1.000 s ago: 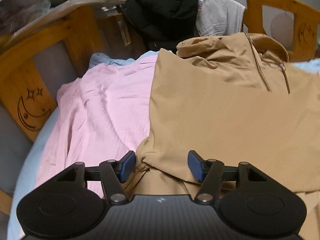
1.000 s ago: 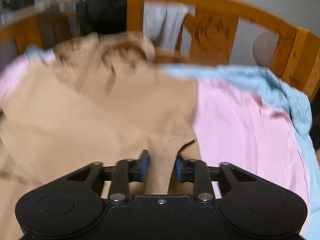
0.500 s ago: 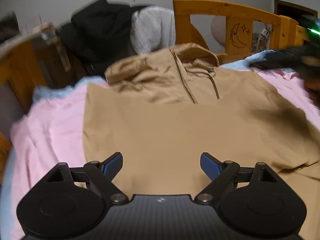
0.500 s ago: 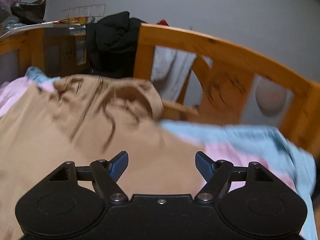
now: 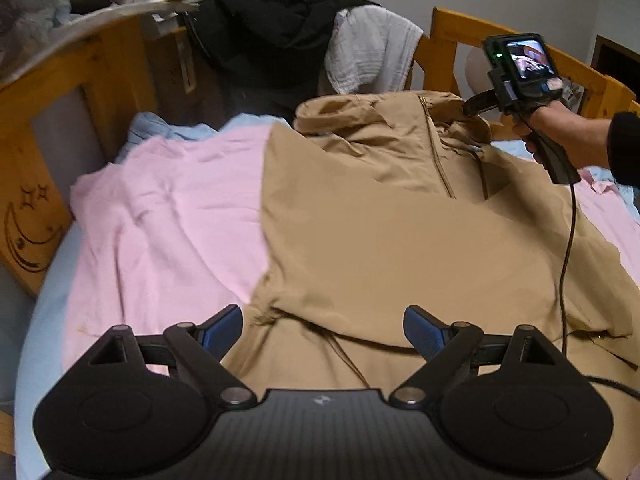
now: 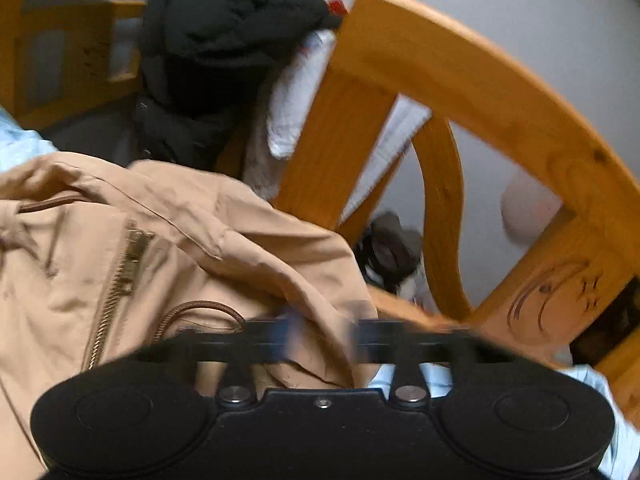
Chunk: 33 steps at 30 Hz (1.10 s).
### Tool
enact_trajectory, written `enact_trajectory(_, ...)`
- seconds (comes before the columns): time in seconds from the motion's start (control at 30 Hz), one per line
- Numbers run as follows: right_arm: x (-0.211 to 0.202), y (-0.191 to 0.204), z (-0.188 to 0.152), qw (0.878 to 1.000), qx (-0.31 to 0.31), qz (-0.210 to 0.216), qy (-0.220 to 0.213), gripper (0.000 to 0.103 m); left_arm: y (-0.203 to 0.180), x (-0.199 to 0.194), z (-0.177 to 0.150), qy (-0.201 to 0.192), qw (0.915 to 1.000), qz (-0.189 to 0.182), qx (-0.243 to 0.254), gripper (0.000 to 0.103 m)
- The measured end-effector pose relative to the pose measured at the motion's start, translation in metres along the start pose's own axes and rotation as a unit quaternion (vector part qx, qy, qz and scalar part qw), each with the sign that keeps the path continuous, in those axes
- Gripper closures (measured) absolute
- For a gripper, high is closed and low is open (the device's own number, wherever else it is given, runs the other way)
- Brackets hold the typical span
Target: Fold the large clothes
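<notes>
A tan zip jacket (image 5: pixel 400 240) lies spread front-up on a pink sheet (image 5: pixel 168 208), its hood toward the far rail. My left gripper (image 5: pixel 323 330) hangs open over the near left hem, its blue pads well apart and off the cloth. A hand (image 5: pixel 560 124) holds my right gripper (image 5: pixel 474 106) at the right edge of the hood. In the right wrist view the jacket (image 6: pixel 160 240) fills the left side, and the blurred right gripper (image 6: pixel 320 338) is shut on a fold of the hood's edge.
A wooden bed rail (image 5: pixel 40 120) curves round the left and far sides, and its slats (image 6: pixel 460 80) stand close behind the hood. A black clothes pile (image 5: pixel 272 28) and a white cloth (image 5: pixel 368 48) hang over it. The right gripper's cable (image 5: pixel 568 240) trails across the jacket.
My left gripper let go of the hem, opened wide and rose a little. My right gripper released the jacket's near edge, swung across to the hood and shut there.
</notes>
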State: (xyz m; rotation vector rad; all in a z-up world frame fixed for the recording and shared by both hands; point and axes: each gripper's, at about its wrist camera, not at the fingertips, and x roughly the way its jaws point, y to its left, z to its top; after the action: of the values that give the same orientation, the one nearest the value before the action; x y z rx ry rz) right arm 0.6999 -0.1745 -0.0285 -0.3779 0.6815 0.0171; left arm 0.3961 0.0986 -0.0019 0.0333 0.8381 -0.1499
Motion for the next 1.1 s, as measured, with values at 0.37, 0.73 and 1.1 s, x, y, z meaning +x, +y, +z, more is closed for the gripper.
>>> enact_trajectory(0.37,-0.161,-0.018,-0.051,0.966,-0.044,0.059,-0.247,0.101,-0.016,-0.014,0.038,-0.075,0.9958,-0.044,-0.03,0.013)
enact_trajectory(0.73,-0.224,-0.009,-0.185,0.946,-0.156,0.088,-0.27,0.101,-0.02,-0.001,0.112,-0.067,0.9801,-0.147,-0.115,0.009)
enact_trajectory(1.1,-0.217,-0.005,-0.198,0.942,-0.203,0.094,-0.252,0.101,-0.021,0.092,0.13,-0.006,0.897,-0.233,-0.376,0.03)
